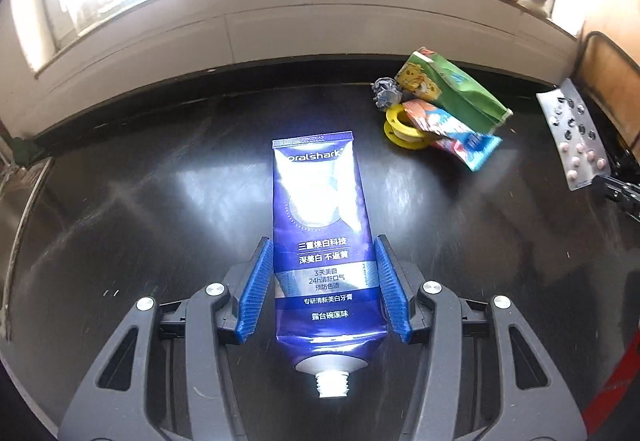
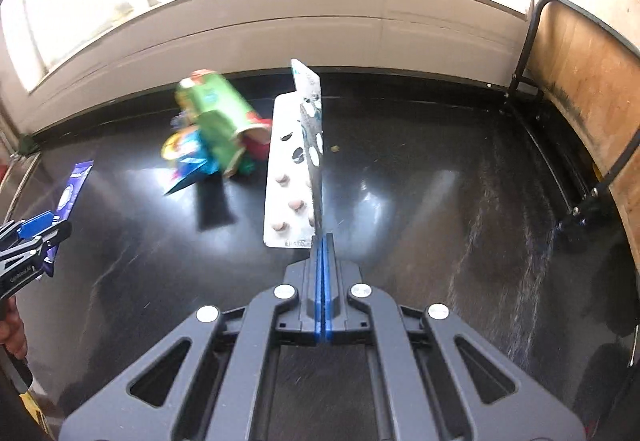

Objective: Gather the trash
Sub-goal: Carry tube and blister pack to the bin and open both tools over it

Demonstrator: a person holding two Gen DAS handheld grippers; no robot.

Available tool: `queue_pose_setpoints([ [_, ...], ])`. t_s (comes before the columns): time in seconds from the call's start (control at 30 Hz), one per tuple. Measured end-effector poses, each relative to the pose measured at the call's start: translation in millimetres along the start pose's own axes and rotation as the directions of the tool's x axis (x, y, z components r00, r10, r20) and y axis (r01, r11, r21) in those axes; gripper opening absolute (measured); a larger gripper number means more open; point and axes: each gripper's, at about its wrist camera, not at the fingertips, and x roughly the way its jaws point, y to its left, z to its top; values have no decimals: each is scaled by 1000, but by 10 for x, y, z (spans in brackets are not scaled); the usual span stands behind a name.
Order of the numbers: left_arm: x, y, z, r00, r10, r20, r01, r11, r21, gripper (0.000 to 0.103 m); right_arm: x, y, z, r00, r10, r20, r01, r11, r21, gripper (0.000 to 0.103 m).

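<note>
A blue toothpaste tube (image 1: 320,225) with no cap is off the black table (image 1: 160,201), its nozzle toward the camera. My left gripper (image 1: 322,241) is shut on it, blue pads pressed against its two long edges. In the right wrist view the same tube (image 2: 76,181) and left gripper (image 2: 36,233) appear at the far left. My right gripper (image 2: 323,237) is shut on silver pill blister packs (image 2: 286,181), pinched at their lower corner and standing upright above the table. The left wrist view shows those blister packs (image 1: 572,137) at the right edge.
At the back of the table lie a green carton (image 1: 452,89), a crumpled grey wrapper (image 1: 386,93), a yellow ring (image 1: 400,129) and a colourful snack wrapper (image 1: 452,137). A wooden chair back (image 2: 580,81) stands at the right. A white sill (image 2: 280,13) runs behind.
</note>
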Motion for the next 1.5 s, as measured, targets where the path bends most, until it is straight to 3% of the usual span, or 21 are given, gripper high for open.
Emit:
queue_pose_setpoints([
  [0.33,-533,347,-433,998,39,47,-39,999,-18,51,-394,520,-301,994,93,57,-89,993,-72,2],
  [0.57,-1073,903,-811,991,105,88,-97,991,-89,51,-738,1470,-464,967,243,81,-221,951,-215,2],
  [0.67,-1344,1211,-1076,980,170,100,-155,978,-139,51,-885,2034,-612,942,329,63,-298,908,-294,2],
  [0.83,-1863,1769,-1742,953,293,80,-267,933,-243,51,-1153,3076,-1002,879,477,-13,-435,790,-432,2],
  [0.9,-2060,1996,-2093,929,369,43,-342,896,-284,51,-1191,3464,-1156,850,523,-61,-488,738,-466,2],
  [1.07,-2393,2412,-2900,905,423,-51,-405,816,-412,51,-1231,4298,-1642,773,599,-209,-609,609,-508,2],
  [1.2,-2502,2649,-3473,888,442,-129,-445,750,-489,51,-1262,4793,-2118,731,600,-326,-664,513,-544,2],
  [1.33,-2387,2812,-3935,894,406,-192,-441,713,-545,51,-1248,5208,-2654,704,565,-431,-697,433,-571,2],
  [1.5,-2054,3046,-4340,914,324,-243,-404,675,-617,51,-1088,5600,-3020,701,504,-503,-705,389,-593,2],
])
